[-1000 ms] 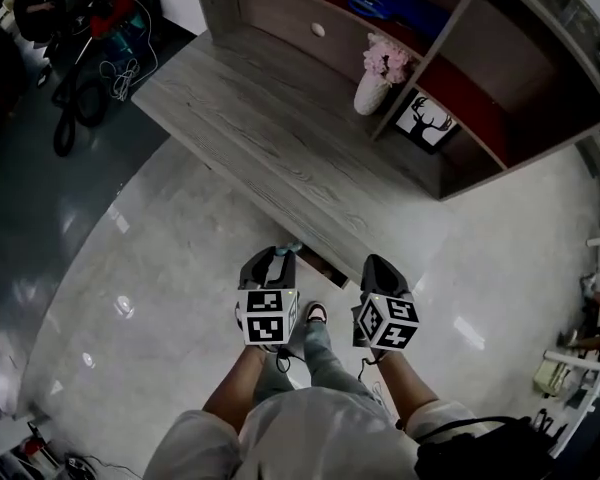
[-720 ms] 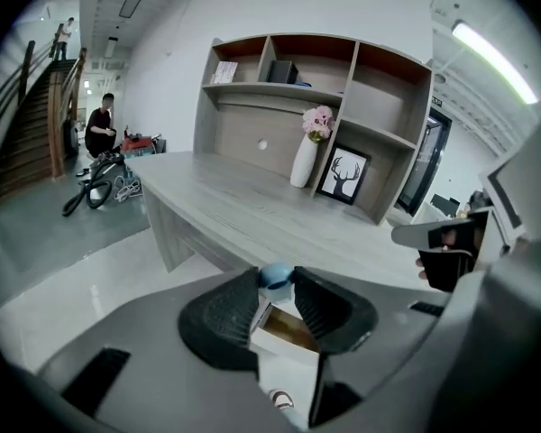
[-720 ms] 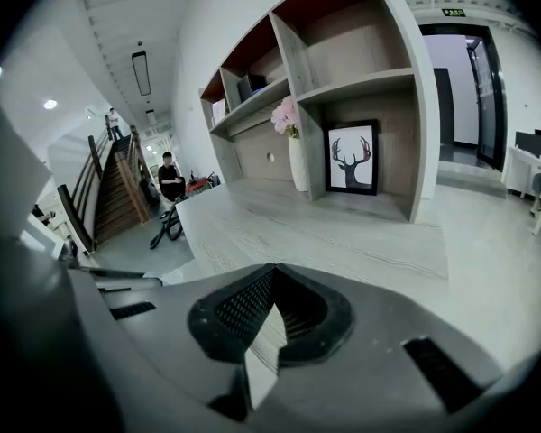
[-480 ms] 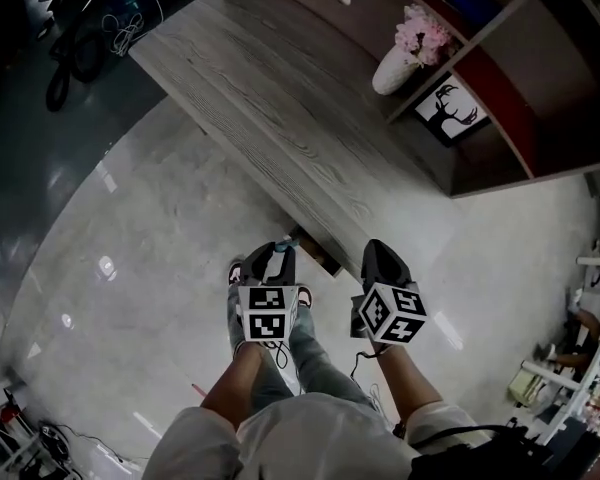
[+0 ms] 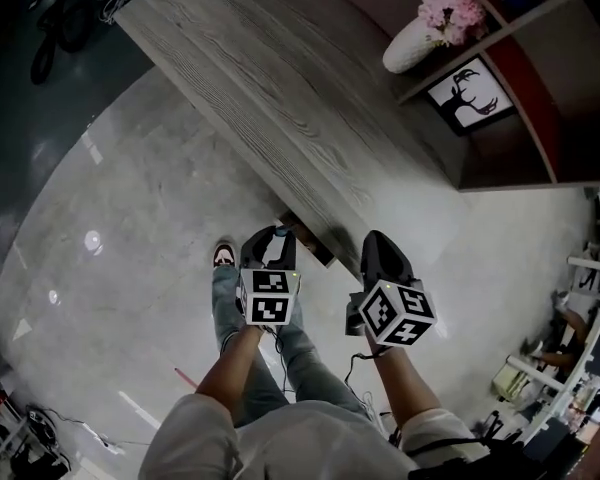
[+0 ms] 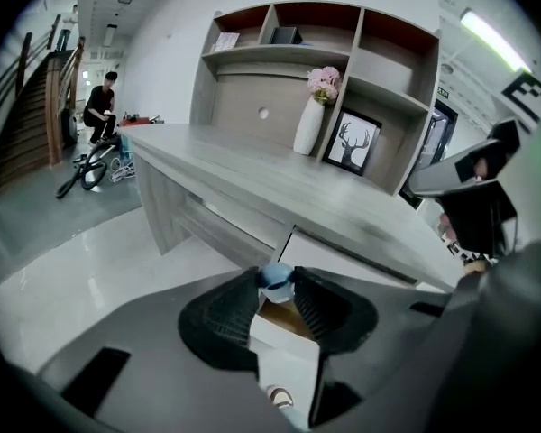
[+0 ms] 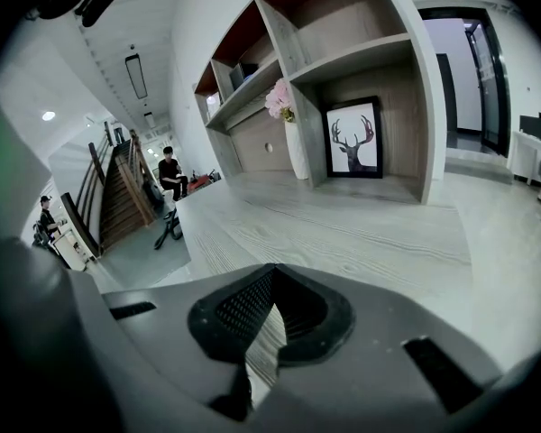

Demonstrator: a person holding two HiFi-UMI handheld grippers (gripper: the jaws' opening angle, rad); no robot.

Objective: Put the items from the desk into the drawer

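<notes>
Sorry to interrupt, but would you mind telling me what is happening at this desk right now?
A person stands at a grey desk with tongs in each hand. The left tongs are shut on a small blue-topped thing, held just over an open drawer under the desk's edge. The right tongs are shut and empty, pointing at the desktop. A vase of pink flowers and a deer picture stand at the back.

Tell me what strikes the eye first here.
The two grippers with marker cubes stand out low in the head view: the left gripper pinches a small blue-topped item, the right gripper is shut and empty. Beyond them runs a long grey desk, with a vase of pink flowers and a deer picture by its shelves.
</notes>
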